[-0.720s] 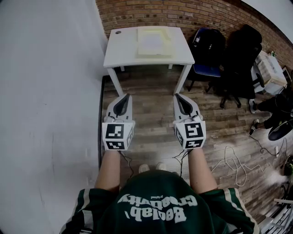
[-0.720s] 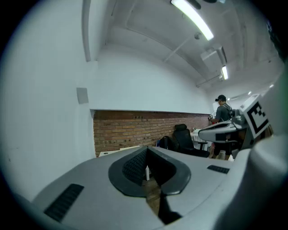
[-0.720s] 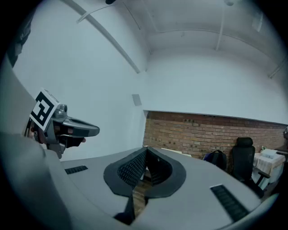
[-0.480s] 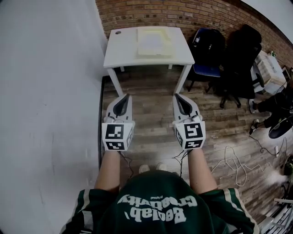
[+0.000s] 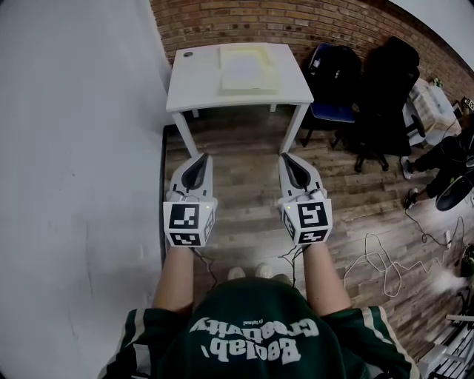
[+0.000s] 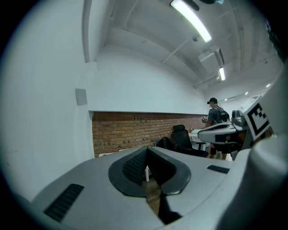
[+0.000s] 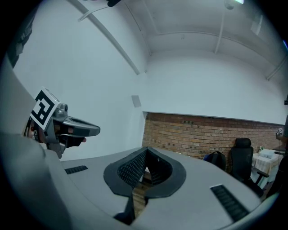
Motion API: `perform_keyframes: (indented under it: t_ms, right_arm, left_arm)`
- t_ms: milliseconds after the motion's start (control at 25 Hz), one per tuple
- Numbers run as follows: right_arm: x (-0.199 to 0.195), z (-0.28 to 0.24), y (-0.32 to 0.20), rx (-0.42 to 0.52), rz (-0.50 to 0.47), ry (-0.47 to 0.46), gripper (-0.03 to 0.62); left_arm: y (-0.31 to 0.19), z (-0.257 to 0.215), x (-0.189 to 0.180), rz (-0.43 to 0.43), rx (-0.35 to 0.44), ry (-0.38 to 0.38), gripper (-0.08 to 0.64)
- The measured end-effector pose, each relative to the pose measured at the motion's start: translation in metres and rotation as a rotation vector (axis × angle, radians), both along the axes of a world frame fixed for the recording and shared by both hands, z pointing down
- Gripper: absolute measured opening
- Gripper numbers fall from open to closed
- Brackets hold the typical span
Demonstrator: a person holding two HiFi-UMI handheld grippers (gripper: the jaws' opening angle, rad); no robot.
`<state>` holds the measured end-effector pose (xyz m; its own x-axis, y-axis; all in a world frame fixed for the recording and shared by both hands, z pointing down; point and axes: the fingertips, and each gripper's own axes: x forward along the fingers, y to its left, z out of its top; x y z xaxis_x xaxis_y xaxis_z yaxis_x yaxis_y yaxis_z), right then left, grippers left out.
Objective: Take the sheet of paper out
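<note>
A white table (image 5: pixel 194 83) stands against a brick wall (image 5: pixel 244 21) on a wooden floor (image 5: pixel 246 181), with a blue chair (image 5: pixel 331 114), a black office chair (image 5: pixel 389 85) and loose cables (image 5: pixel 379 268) to its right.

White table (image 5: pixel 194 83) bears a pale yellow tray (image 5: pixel 273 74) and small round object (image 5: pixel 188 53).

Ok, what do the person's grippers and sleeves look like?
The left gripper and right gripper are pale grey shells with dark padded linings. Each carries a white cube with black square markers and trails a thin cable. The top is dark green, with white lettering and striped sleeves.
</note>
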<state>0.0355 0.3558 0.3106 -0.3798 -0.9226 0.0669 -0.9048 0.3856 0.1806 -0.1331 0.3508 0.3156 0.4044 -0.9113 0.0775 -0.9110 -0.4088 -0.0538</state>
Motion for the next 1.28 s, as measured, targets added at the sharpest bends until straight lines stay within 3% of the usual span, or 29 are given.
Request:
perform_keyframes:
  t_ms: [560,920,1280]
  right_arm:
    - [-0.010,-0.002,-0.004,0.033,0.022,0.017,-0.006]
    - [-0.001,0.007,-0.061,0.031,-0.011,0.014,-0.006]
    - [0.039,0.000,-0.147,0.033,-0.036,0.005,-0.006]
  left_arm:
    - [-0.011,0.002,-0.008,0.034,0.009,-0.003,0.002]
    - [-0.062,0.005,0.013,0.049,0.019,-0.019,0.002]
    - [-0.140,-0.001,0.048,0.012,0.011,-0.026,0.002]
